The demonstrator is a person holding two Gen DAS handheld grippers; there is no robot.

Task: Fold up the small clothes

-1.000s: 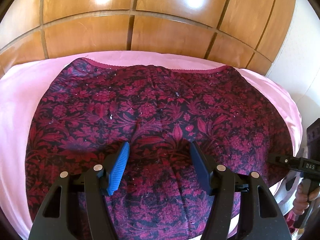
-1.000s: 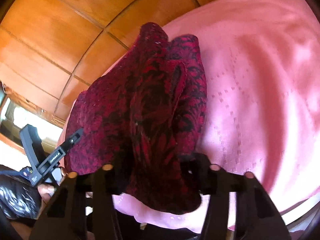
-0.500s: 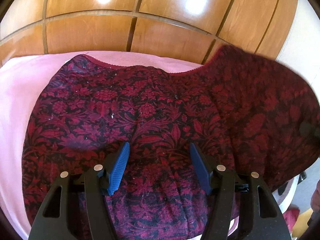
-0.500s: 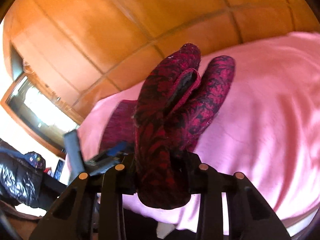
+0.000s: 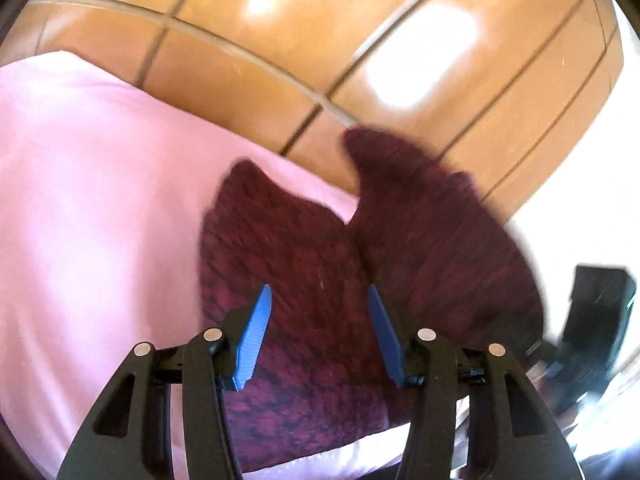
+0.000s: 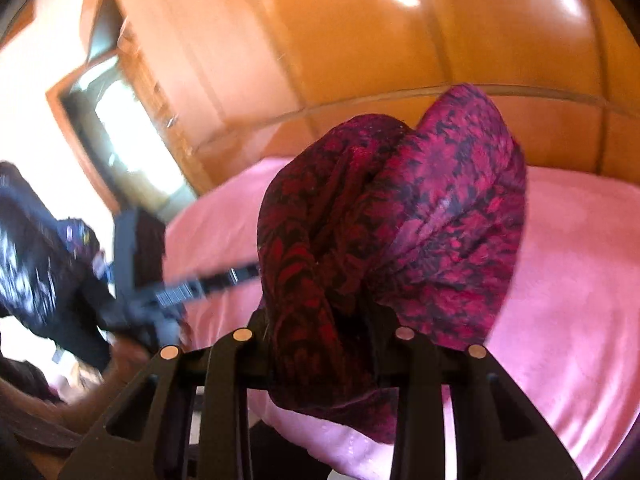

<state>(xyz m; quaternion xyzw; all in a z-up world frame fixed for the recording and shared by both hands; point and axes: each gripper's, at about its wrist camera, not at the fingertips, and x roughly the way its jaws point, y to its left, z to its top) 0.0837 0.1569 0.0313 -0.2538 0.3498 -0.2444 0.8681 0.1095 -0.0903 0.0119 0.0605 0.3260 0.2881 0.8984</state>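
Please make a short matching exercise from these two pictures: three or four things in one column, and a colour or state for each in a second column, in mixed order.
Things:
1. left gripper
2. right gripper
3. bed cover
4. wooden wall panels

States:
A. glossy orange-brown
B. plain pink
C. closed on a bunched part of the dark red patterned garment
D. blue pads apart, nothing pinched between them

Pairs: 1-D, 2-C, 3-B, 4-A
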